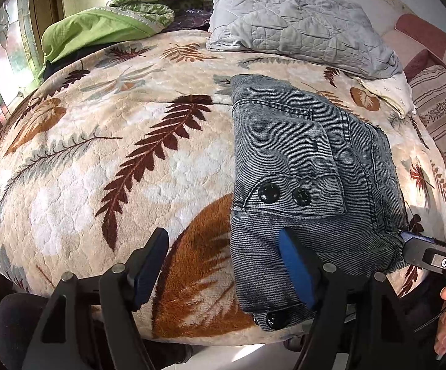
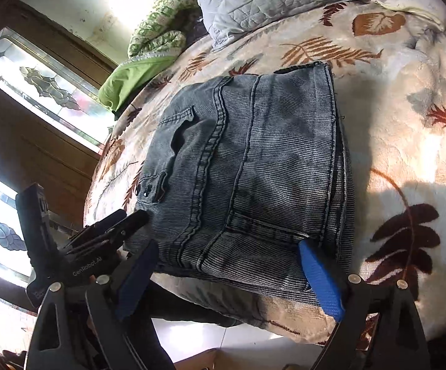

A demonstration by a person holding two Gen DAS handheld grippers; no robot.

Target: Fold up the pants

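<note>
My left claw (image 1: 223, 265) hangs over the near edge of the bed, its jaws standing well apart with nothing pinched: one blue pad hovers over the blanket (image 1: 99, 160), the other lies over the near left part of the pants (image 1: 309, 160). I judge it is placed there to steady or smooth the bundle, not to lift it.

The pants are a compact grey denim packet, already folded into a squat block with the buttoned waistband flap on top, lying near the bed's front edge, toward its right side as the left camera sees it. That looks like a late stage of the fold.

My right claw (image 2: 229, 274) faces the same packet from its other side, jaws spread about as wide as the bundle's near edge, one pad just outside each near corner; I see no squeeze on the cloth. The straddle suits squaring the stack or gripping it whole.

The blanket is plush, cream with brown and grey leaves, so the denim may drag on it. Behind sit a grey quilted pillow (image 1: 296, 18) and green bedding (image 1: 99, 27); a patterned glass window (image 2: 41, 89) glares at left.
</note>
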